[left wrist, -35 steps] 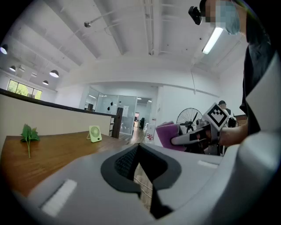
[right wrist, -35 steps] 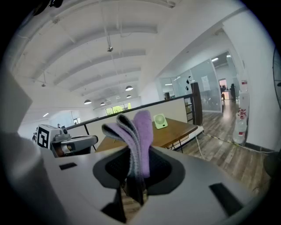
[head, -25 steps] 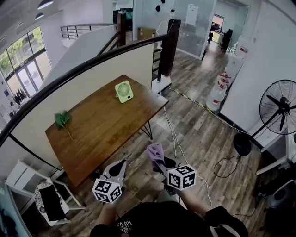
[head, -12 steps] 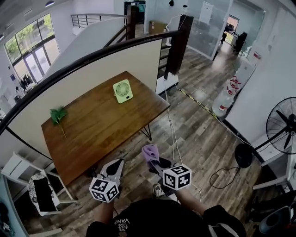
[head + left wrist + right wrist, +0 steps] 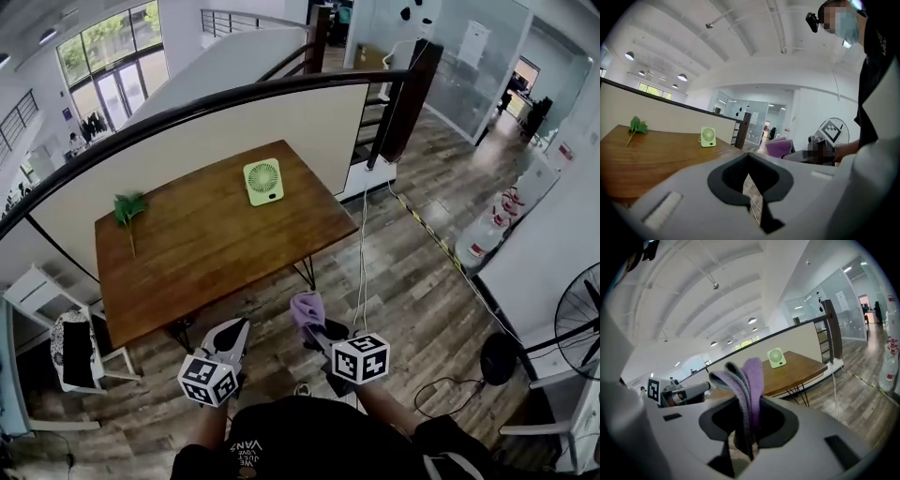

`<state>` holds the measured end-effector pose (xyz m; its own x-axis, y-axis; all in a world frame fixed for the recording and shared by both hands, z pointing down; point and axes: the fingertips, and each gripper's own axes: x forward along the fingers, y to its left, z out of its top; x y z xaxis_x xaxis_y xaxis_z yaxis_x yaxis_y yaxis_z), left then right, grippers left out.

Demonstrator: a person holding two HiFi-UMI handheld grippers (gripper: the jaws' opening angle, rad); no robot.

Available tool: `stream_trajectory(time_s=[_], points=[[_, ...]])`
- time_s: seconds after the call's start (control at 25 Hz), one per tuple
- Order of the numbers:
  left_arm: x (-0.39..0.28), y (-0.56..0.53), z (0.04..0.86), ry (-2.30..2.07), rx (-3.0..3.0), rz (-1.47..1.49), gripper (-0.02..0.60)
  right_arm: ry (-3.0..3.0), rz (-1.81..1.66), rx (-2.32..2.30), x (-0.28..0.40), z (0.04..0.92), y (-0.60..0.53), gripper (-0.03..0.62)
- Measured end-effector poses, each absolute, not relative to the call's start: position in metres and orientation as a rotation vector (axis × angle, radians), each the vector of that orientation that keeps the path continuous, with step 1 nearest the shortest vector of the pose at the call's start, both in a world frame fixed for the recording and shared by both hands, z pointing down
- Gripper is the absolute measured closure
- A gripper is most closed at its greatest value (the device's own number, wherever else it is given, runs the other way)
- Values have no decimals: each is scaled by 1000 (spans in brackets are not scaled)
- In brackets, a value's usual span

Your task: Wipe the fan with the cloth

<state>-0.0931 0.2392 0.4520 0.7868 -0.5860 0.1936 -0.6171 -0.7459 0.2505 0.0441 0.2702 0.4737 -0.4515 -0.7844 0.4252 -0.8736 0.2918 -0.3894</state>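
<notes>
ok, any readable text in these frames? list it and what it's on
"VANS": on the person's black shirt, upside down in the head view; the smaller lines by it are too small to read.
Cubes on the left gripper and right gripper: square patterns only, no letters.
Red labels on the water bottles: too small to read.
Fan: no print visible.
</notes>
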Motion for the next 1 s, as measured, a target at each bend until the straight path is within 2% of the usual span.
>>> stream_trajectory(time_s=[0.44, 1.0], points=[[-84, 224, 463, -1029, 2599, 143, 570, -2438, 954, 1474, 65, 482, 240, 487], [-69, 102, 477, -921, 2588, 148, 570, -2348, 1009, 1532, 73, 497, 139, 487]])
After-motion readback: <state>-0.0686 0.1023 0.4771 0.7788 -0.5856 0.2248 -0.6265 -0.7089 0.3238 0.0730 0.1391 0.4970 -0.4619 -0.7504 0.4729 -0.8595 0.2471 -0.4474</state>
